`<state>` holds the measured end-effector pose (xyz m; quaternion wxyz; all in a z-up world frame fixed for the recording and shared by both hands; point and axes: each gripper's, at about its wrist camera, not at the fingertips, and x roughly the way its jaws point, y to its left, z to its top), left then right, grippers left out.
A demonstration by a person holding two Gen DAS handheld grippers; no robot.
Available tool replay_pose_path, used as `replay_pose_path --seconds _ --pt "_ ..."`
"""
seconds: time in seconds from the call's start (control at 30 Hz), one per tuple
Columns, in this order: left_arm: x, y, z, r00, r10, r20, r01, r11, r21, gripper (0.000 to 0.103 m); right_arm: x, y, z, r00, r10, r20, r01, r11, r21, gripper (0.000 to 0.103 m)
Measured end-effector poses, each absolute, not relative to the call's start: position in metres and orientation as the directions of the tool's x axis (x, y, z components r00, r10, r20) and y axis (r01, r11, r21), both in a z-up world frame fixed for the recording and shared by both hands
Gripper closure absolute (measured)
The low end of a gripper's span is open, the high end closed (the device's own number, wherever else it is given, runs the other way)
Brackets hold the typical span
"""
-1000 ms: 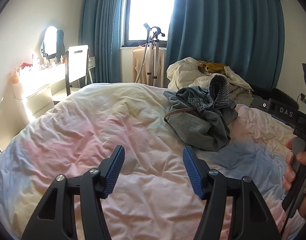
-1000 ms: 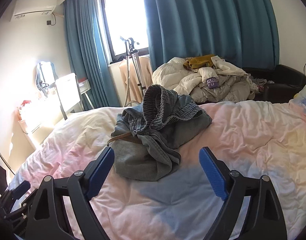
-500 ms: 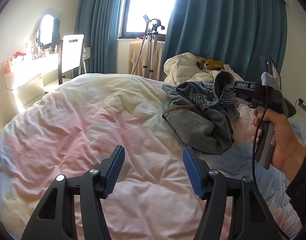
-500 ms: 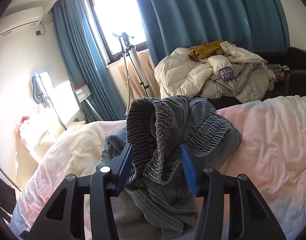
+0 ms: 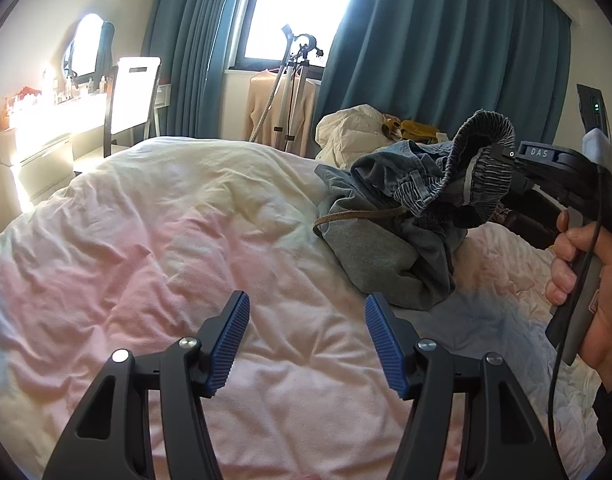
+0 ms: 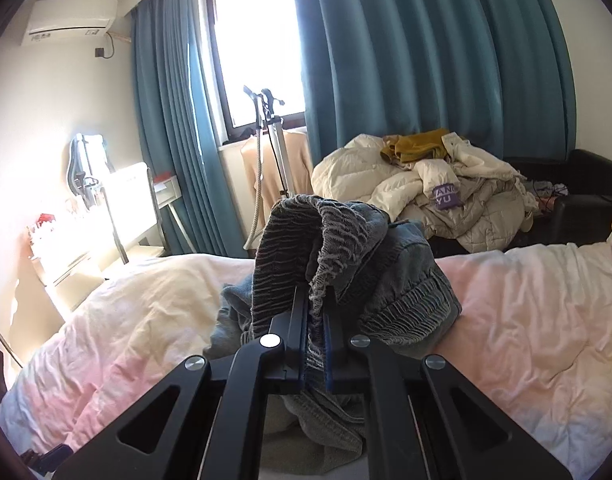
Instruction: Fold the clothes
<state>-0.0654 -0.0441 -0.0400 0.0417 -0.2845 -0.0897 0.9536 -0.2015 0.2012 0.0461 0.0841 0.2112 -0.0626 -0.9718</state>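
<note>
A crumpled heap of clothes (image 5: 402,220) sits on the bed (image 5: 166,240), toward its far right part in the left wrist view, resting on a soft quilted cover that is rumpled all over and tinted in pale pink, cream and light blue patches. The heap is mostly faded blue-grey denim with a ribbed, gathered elastic waistband (image 6: 302,248), plus a smoother grey fleecy piece (image 5: 378,256) spread underneath at the near side. A thin brown strap (image 5: 358,215) curves out of the pile to the left. The pile has no clear long axis; it is a rounded mound, with the waistband drawn up into a looped peak above the rest.

The right tongs (image 6: 316,344) are pinched together on that waistband, their blue ribbed pads almost meeting with a fold of the striped elastic squeezed between them. In the left wrist view the same tool comes in from the right, gripped by the person's right hand (image 5: 590,280), a black cable running down along its handle, and the waistband arches up and over its tip.

The left tongs (image 5: 306,334) stand spread wide over bare bed cover, nothing between their blue grooved pads, well apart from the heap.

Behind the bed hang heavy teal curtains (image 6: 426,60) in deep vertical folds beside a bright window (image 6: 258,40). A puffy cream quilted bundle (image 6: 426,188) with a mustard cloth on top lies past the bed's far edge.
</note>
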Motion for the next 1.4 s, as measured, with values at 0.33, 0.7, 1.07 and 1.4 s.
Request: replay_pose_path --seconds 0.33,0.7,1.07,1.4 --pt "-0.03 -0.03 -0.019 -0.839 0.225 -0.495 -0.15 -0.971 -0.186 0.041 -0.062 0.203 0.124 -0.93 -0.258 -0.262 0.218 -0.961 0.172 0.099" --pt "-0.011 -0.007 -0.029 -0.787 0.245 -0.567 -0.197 -0.97 -0.145 0.041 -0.009 0.27 0.078 -0.906 -0.197 -0.375 0.088 -0.953 0.288 0.098" --pt "-0.026 0.005 -0.048 -0.735 0.249 -0.63 -0.191 -0.968 -0.16 0.041 -0.045 0.343 0.022 -0.827 -0.078 -0.556 -0.139 -0.931 0.337 0.094" --pt "-0.035 0.019 -0.057 -0.706 0.274 -0.653 -0.215 -0.962 -0.171 0.041 -0.051 0.378 -0.005 -0.785 -0.09 -0.613 -0.243 -0.865 0.438 0.089"
